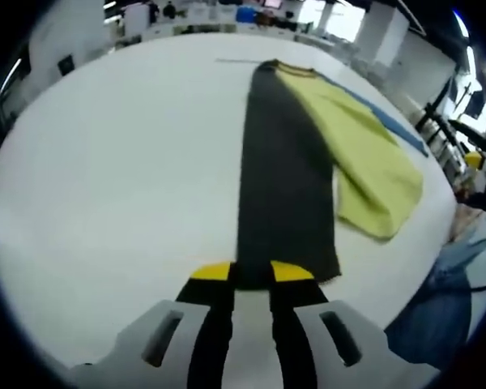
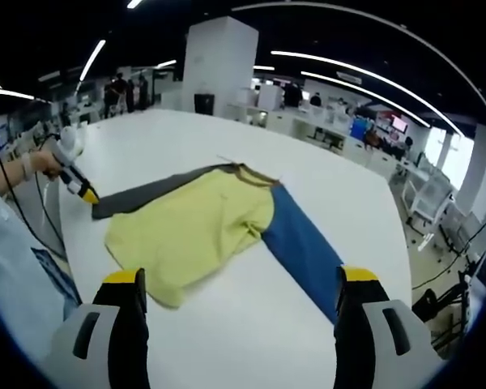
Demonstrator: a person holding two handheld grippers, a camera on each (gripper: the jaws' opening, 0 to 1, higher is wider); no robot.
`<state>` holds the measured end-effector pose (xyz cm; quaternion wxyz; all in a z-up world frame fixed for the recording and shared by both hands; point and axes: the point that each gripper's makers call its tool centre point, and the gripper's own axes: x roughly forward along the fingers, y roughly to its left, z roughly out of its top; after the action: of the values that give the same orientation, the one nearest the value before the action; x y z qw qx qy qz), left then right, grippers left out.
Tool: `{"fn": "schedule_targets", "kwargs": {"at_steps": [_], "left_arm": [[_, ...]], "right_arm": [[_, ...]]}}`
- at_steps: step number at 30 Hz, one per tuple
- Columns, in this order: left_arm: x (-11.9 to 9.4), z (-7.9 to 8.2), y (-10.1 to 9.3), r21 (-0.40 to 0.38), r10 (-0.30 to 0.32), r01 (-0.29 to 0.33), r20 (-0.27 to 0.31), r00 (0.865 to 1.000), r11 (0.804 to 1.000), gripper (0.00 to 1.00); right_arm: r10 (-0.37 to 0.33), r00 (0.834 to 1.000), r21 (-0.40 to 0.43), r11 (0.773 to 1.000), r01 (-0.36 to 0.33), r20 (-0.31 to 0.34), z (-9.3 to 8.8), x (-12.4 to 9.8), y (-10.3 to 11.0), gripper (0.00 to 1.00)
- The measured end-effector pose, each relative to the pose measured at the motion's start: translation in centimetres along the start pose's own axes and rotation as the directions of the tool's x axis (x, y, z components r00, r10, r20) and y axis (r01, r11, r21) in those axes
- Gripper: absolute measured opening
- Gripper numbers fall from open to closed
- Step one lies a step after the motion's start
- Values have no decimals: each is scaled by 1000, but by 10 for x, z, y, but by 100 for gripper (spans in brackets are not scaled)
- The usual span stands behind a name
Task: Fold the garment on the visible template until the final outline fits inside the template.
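Observation:
A garment lies spread on the white table [image 2: 340, 203]: a yellow-green body [image 2: 194, 227], a dark grey sleeve [image 2: 150, 193] and a blue sleeve [image 2: 300, 247]. In the left gripper view the grey sleeve [image 1: 283, 170] runs away from me as a long strip, with the yellow-green body [image 1: 364, 154] folded beside it on the right and the blue sleeve [image 1: 389, 123] showing past it. My left gripper [image 1: 251, 274] is shut on the near end of the grey sleeve, and it shows as the left gripper [image 2: 83, 191] in the right gripper view. My right gripper [image 2: 241, 277] hangs open above the garment's near edge, holding nothing.
A person's hand [image 2: 32, 162] and light blue sleeve [image 2: 16, 267] are at the table's left side. Blue trousers [image 1: 437, 316] show past the table edge. Desks, chairs [image 2: 429, 203] and a white pillar [image 2: 219, 65] stand beyond the table. Bare tabletop [image 1: 121, 162] lies left of the grey sleeve.

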<state>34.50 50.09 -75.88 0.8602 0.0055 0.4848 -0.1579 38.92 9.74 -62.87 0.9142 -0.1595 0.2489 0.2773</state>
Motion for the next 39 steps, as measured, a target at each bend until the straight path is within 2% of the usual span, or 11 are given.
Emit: {"fn": "schedule_targets", "kwargs": {"at_steps": [16, 19, 39], "left_arm": [[-1, -1, 3, 0, -22, 22, -23, 999, 1000, 0], [-1, 4, 9, 21, 6, -6, -3, 1000, 1000, 0], [-14, 34, 31, 3, 49, -50, 79, 996, 999, 0]], "right_arm": [[-8, 1000, 5, 1000, 8, -3, -1, -2, 2, 100], [-11, 1000, 6, 1000, 11, -1, 2, -1, 2, 100], [-18, 1000, -5, 1000, 18, -8, 8, -2, 1, 100]]}}
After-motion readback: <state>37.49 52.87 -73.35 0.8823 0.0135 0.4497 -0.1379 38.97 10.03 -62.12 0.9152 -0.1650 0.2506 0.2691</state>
